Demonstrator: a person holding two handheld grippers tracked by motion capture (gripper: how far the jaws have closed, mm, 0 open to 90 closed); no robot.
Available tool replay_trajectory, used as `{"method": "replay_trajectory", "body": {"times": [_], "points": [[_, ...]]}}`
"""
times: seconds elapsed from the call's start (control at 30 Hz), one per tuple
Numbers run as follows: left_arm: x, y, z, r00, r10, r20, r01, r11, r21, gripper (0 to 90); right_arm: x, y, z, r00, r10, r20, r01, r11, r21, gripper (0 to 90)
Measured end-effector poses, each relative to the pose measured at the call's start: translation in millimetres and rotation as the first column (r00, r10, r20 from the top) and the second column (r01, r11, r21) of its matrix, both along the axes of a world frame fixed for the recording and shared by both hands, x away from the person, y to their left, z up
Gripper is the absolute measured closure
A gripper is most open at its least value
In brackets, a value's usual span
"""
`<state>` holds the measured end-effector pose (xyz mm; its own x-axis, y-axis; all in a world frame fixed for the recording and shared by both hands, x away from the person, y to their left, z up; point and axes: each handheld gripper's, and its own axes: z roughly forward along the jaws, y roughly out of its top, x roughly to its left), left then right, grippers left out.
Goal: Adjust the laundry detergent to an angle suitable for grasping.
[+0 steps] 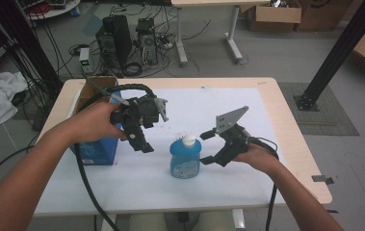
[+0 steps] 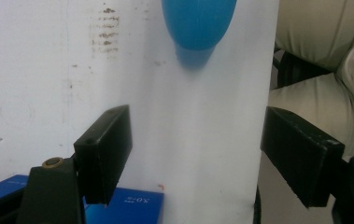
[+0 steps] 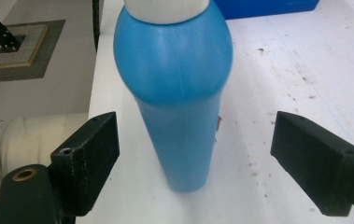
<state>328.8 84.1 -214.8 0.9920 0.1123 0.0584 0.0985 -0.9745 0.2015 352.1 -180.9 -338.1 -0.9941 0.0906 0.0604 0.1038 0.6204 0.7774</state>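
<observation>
A blue bottle [image 1: 185, 159] with a white cap [image 1: 189, 140] stands upright on the white table top [image 1: 247, 103]. My right gripper [image 1: 208, 148] is open just to the right of the bottle, level with it. In the right gripper view the bottle [image 3: 179, 88] stands close ahead of the gripper [image 3: 202, 161], in line with the gap between the spread jaws and not touched by them. My left gripper [image 1: 141, 142] hangs above the table to the bottle's left, open and holding nothing. In the left gripper view its gripper [image 2: 202, 158] points down at the table, with the bottle [image 2: 198, 23] farther off.
A blue box [image 1: 96, 150] sits on the table's left side with an open cardboard box [image 1: 92, 91] behind it. The blue box [image 2: 123, 205] lies just below the left jaw. The person's light trousers [image 2: 324, 46] show past the table's near edge. Computers and cables lie on the floor beyond.
</observation>
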Motion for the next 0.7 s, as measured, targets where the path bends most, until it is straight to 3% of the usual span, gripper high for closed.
{"method": "replay_trajectory", "body": {"times": [0.23,0.43,0.7], "points": [[1.4,-0.6,-0.2,1.0000,0.008,-0.001,-0.008,1.0000,0.000,25.2,-1.0,-22.3,8.9,0.9992,-0.039,0.012,0.039,0.999,-0.003,15.2],[2.2,-1.2,0.8,0.9999,0.013,-0.001,-0.013,0.9999,-0.001,24.8,0.4,-52.0,20.8,0.9963,-0.085,0.014,0.086,0.995,-0.057,15.8],[3.4,-0.8,1.5,0.9998,0.021,0.002,-0.021,0.9998,-0.003,24.6,4.5,-87.1,36.7,0.9868,-0.160,0.023,0.162,0.981,-0.103,15.3]]}}
